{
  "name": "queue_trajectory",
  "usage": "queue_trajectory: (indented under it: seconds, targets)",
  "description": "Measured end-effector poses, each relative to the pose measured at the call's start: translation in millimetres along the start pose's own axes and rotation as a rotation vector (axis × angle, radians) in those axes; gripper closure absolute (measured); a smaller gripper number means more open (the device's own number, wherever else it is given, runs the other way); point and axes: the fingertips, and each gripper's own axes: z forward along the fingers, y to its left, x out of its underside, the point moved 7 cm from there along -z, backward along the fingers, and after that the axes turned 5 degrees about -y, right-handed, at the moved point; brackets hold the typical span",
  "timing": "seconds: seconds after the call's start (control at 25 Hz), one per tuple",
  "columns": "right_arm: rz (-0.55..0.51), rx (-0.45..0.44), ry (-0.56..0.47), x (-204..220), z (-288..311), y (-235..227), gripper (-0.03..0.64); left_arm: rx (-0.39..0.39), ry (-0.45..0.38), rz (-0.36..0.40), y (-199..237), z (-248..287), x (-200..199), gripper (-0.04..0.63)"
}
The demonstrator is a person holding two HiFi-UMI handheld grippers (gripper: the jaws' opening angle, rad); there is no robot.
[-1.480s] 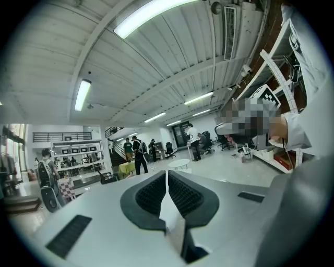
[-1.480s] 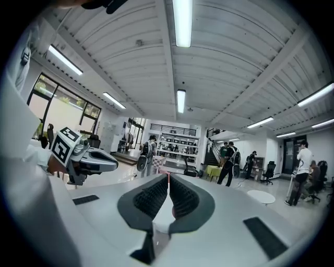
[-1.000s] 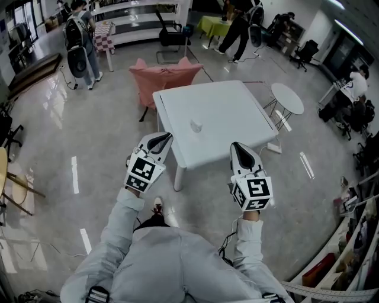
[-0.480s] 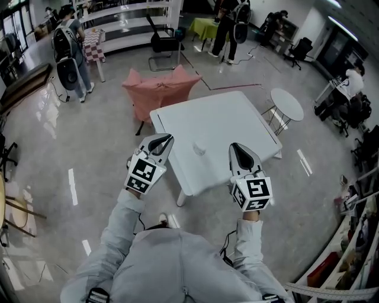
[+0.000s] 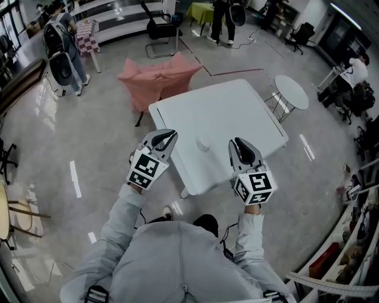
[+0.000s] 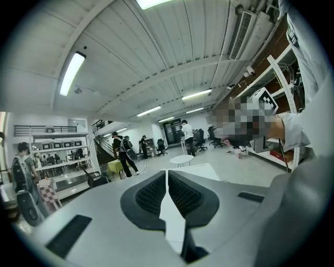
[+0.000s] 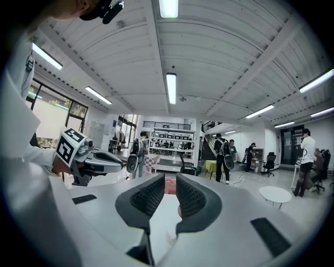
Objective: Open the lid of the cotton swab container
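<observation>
Over the near edge of the white table (image 5: 237, 106), now drawn closer, the left gripper (image 5: 167, 135) stays pinched shut and empty. The cotton swab container (image 5: 204, 144) sits ahead, untouched. The right gripper (image 5: 238, 142) has just cracked open on nothing. The reach comes next, I'd say. The container is too small to show how it opens.

Noted: white square table (image 5: 237, 112) on glossy grey floor. Pink-draped chair (image 5: 157, 77) just beyond its far corner. Small round table (image 5: 293, 93) apart at right. Black office chair (image 5: 159, 29) and green-covered table (image 5: 201, 10) further back.
</observation>
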Motion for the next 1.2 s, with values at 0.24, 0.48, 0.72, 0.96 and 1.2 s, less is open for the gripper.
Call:
queue_trajectory:
  seconds: [0.24,0.48,0.72,0.96,1.2]
  targets:
    - [0.012,-0.064,0.111,45,23,-22,0.466,-0.009,0.056,-0.068,1,30,25,0.565]
    - [0.057,-0.136,0.199,96,36,-46,0.414,-0.017,0.121,-0.109,-19,50,44,0.565]
    - [0.109,-0.209,0.277,164,68,-63,0.379,-0.031,0.185,-0.153,-25,75,86,0.565]
    - [0.124,-0.273,0.358,224,91,-57,0.373,-0.057,0.253,-0.200,-28,82,124,0.565]
    - [0.125,-0.310,0.427,268,108,-45,0.371,-0.063,0.308,-0.231,-28,84,153,0.565]
